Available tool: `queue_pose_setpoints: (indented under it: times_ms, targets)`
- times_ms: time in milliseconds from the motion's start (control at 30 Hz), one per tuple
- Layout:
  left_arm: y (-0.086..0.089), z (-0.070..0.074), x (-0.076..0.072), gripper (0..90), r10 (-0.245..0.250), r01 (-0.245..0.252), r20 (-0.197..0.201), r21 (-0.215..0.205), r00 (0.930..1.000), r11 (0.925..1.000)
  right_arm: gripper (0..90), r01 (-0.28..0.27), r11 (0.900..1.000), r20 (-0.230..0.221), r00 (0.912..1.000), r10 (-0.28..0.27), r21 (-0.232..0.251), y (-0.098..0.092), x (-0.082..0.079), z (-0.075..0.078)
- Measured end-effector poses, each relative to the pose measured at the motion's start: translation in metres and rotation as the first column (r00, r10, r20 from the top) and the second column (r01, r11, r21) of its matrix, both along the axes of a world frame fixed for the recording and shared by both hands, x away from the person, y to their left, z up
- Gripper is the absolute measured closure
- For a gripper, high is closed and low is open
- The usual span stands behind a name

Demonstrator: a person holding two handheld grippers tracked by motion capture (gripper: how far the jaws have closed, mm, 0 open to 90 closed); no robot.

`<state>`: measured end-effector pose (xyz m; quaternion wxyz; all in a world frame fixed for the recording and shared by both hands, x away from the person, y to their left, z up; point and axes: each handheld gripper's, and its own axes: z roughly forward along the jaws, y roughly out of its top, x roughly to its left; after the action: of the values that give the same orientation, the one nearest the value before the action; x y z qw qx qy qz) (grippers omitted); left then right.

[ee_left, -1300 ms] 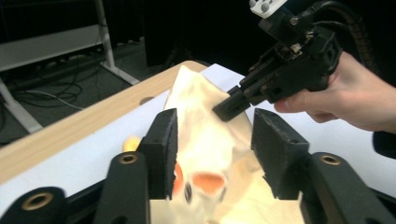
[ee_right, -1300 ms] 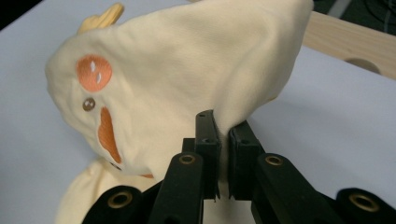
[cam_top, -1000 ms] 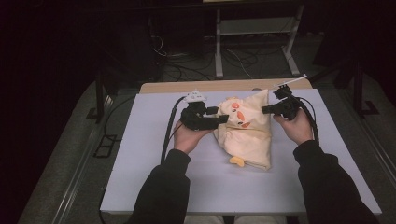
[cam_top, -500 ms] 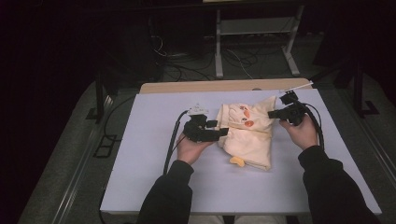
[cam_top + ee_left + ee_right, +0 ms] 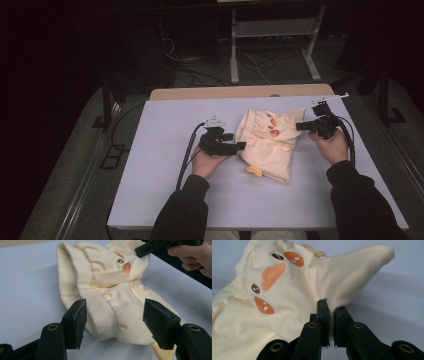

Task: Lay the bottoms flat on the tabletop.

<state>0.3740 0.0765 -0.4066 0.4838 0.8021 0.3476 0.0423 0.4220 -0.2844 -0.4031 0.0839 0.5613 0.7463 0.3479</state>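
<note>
So there's a pale yellow hoodie (image 5: 267, 142) lying crumpled on the white worktop (image 5: 150, 150), a bit right of the middle. It has a little embroidered face on it: brown eyes, orange cheeks and an orange beak. A small orange bit (image 5: 254, 170) pokes out at its near edge.

The right claw (image 5: 300, 126) is clenched on a fold of the fabric at the hoodie's right corner. In the right gripper view you can see the cloth pinched between the two black pads, with that corner pulled up into a point off the worktop.

The left claw (image 5: 242, 146) is released, its jaws having just been opening. In the left gripper view the pads stand apart on either side of the hoodie's near bulge, with cloth between them but not squeezed. From above it sits right at the hoodie's left edge.

Both hands come in from the bottom in dark sleeves, cables trailing off each gripper. The left one carries a grey plate (image 5: 214, 121) on top.
</note>
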Motion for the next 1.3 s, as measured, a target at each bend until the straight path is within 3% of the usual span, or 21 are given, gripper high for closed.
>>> queue_pose_setpoints:
  times_ms: [133, 433, 667, 933, 1167, 1233, 1300]
  targets:
    - [-0.004, -0.006, 0.0, 35.1, -0.011, 0.011, -0.014, 0.012, 0.9998, 0.9999, 83.9, 0.022, 0.999, -0.017, 0.9996, -0.021, 0.023, -0.012, -0.006, -0.011]
    - [-0.012, -0.02, -0.001, 33.7, -0.012, 0.013, -0.042, 0.017, 0.999, 0.9998, 83.9, 0.029, 0.999, -0.023, 0.9994, -0.028, 0.037, -0.021, -0.012, -0.022]
    - [-0.026, -0.035, 0.0, 32.5, -0.011, 0.013, -0.094, 0.021, 0.9955, 0.9997, 83.8, 0.029, 0.999, -0.017, 0.9995, -0.028, 0.041, -0.022, -0.015, -0.027]
    - [-0.031, -0.044, 0.008, 53.7, -0.003, -0.003, -0.171, -0.035, 0.9853, 0.9994, 83.8, 0.037, 0.997, -0.017, 0.9992, -0.036, 0.07, -0.024, -0.019, -0.033]
    - [-0.034, -0.04, 0.005, 69.0, -0.017, 0.014, -0.163, -0.025, 0.9864, 0.9996, 83.9, 0.022, 0.998, -0.014, 0.9997, -0.022, 0.056, -0.023, -0.026, -0.031]
    - [-0.03, -0.038, 0.006, 70.2, -0.023, 0.019, -0.169, -0.028, 0.9853, 0.9994, 83.9, 0.009, 0.999, -0.013, 0.9999, -0.008, 0.045, -0.022, -0.031, -0.03]
    - [-0.025, -0.034, 0.005, 71.8, -0.029, 0.027, -0.165, -0.015, 0.9858, 0.9995, 83.9, -0.01, 0.998, -0.026, 0.9996, 0.012, 0.063, -0.022, -0.038, -0.03]
